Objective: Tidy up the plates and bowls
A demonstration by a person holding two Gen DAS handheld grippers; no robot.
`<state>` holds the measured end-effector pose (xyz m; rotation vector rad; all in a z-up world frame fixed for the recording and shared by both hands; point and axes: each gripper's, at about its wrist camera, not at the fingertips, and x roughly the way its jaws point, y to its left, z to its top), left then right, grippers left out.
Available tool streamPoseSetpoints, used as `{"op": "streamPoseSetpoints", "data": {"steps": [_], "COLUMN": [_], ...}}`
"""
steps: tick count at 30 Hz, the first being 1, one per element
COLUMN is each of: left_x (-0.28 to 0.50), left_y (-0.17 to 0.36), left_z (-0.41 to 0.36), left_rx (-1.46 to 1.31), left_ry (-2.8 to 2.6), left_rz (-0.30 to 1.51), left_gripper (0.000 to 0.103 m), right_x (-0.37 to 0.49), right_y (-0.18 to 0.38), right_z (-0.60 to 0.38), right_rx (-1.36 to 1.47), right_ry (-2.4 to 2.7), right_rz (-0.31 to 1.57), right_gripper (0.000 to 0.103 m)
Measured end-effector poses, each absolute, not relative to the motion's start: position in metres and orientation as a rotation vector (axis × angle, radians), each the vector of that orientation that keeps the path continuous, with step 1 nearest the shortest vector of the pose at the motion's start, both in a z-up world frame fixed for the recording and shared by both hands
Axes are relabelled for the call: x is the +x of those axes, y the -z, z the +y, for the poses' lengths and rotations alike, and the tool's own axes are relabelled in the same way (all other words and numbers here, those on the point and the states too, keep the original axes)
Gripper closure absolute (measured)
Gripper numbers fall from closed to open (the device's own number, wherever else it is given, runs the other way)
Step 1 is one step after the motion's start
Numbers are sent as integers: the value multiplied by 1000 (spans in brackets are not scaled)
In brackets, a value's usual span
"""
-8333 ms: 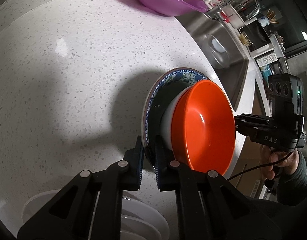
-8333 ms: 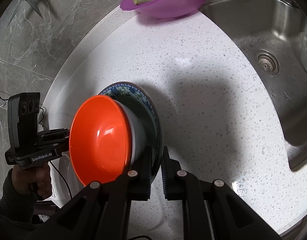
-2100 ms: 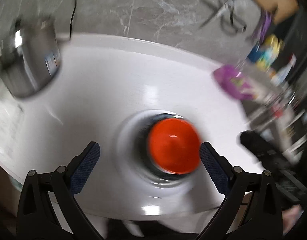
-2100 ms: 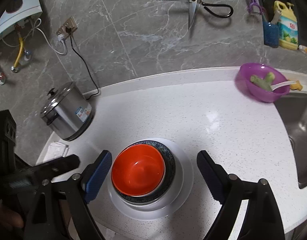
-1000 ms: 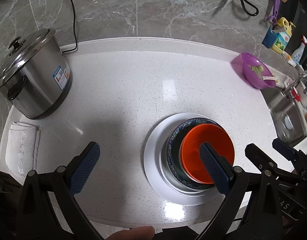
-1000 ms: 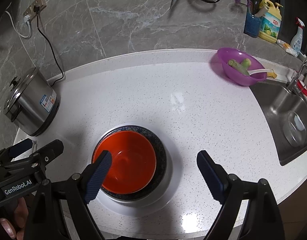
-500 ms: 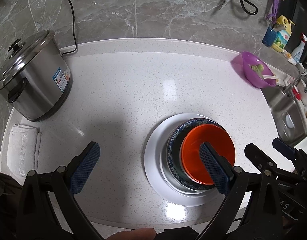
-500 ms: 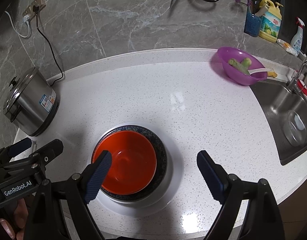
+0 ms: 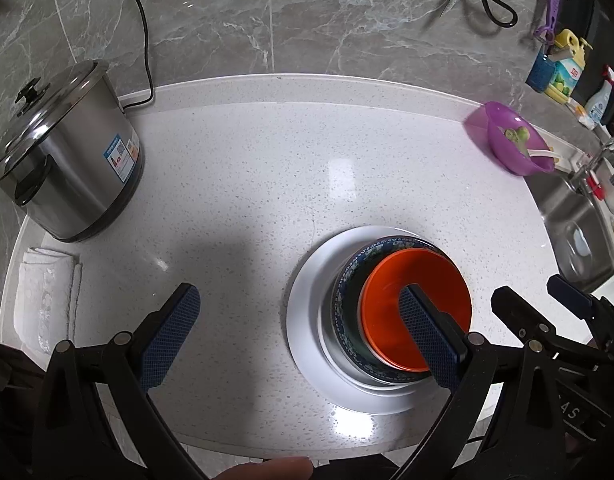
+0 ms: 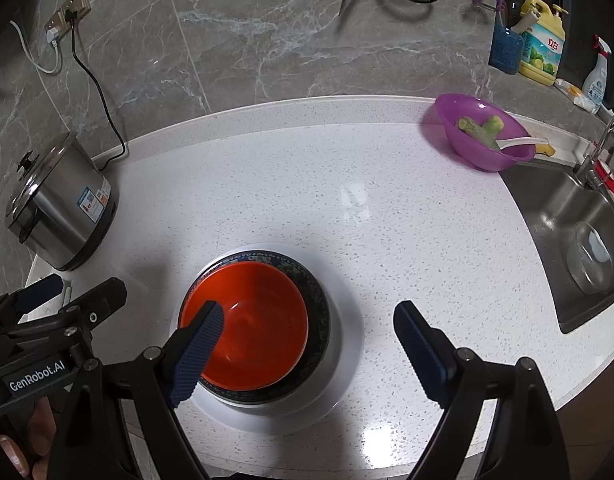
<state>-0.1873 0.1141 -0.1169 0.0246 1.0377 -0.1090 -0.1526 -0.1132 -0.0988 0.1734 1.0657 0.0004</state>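
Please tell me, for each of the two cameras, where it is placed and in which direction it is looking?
Left wrist: on the left gripper, looking steeply down at the counter; own open fingers, the right gripper at the right edge.
Right wrist: on the right gripper, looking steeply down; own open fingers, the left gripper and a hand lower left.
Shared: orange bowl stacked on white plate, steel pot, purple bowl.

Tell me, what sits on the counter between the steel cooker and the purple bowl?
Nothing: bare white counter between the steel cooker and the purple bowl, seen in both wrist views.
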Motion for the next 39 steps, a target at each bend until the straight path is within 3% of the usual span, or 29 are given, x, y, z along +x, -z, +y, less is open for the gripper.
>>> {"op": "streamPoseSetpoints", "data": {"steps": [39], "left_x": [-186], "left_y": [123], "left_z": [117], "left_rx": [9], "left_ry": [96], "left_rz": [1050], "left_gripper": [2], "right_x": [-147], "right_y": [103], "right_z": [-114], "right_rx": [161], "right_ry": [-18], "right_rz": [1083], "right_gripper": [14]}}
